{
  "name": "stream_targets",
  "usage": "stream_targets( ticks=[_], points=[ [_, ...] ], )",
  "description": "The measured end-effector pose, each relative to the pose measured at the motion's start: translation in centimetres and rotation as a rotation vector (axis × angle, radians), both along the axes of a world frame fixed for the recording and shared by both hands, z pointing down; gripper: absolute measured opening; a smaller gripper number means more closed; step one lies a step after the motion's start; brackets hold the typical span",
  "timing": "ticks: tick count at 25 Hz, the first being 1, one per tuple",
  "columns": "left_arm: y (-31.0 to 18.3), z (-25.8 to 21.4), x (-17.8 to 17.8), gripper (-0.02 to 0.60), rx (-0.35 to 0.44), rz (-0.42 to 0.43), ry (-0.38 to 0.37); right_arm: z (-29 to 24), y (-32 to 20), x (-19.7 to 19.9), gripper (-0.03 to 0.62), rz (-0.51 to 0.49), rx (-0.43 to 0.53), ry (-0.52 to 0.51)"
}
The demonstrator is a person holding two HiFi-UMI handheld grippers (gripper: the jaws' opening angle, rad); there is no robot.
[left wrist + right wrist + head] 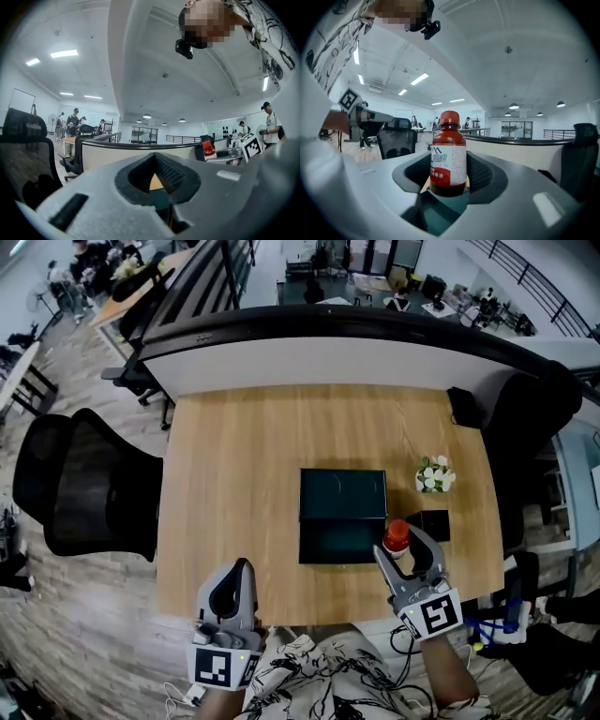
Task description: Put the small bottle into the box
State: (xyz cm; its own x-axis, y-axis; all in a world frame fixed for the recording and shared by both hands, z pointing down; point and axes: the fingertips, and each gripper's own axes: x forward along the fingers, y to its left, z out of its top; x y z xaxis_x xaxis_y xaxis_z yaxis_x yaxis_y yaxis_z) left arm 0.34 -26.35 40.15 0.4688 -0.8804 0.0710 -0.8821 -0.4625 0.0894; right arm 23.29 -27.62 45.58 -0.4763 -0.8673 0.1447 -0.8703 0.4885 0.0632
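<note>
In the head view, the small bottle [397, 535] is held upright by the right gripper [403, 551], just beside the right edge of the box [328, 542], so a leftward move is needed. In the left gripper view, the left gripper [155, 161] is pressed together, apparently on nothing. In the right gripper view, the bottle's body is pinched between both jaws.

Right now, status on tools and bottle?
Right tool shut on small brown red-capped bottle, at right edge of dark green open box. Left tool shut, empty. Path clear.
</note>
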Motion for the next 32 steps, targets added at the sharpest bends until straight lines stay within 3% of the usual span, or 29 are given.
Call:
stream_targets(
  ticks=[7, 13, 27, 32],
  points=[
    [-0.3, 1.1, -0.4, 0.003, -0.039, -0.071, -0.022, 8.1, -2.5, -3.1, 0.233, -0.177, -0.121, 0.099],
    [-0.3, 2.1, -0.5, 0.003, -0.057, -0.115, -0.046, 16.5, -3.2, -5.3, 0.233, -0.35, -0.288, 0.196],
    [0.2, 3.3, -1.3, 0.003, -0.095, -0.196, -0.063, 27.9, -3.1, -6.3, 0.233, -0.537, -0.572, 0.536],
    [0.6, 3.6, -1.7, 0.003, -0.105, -0.211, -0.071, 30.0, -2.4, -7.1, 0.233, -0.591, -0.616, 0.625]
  ],
)
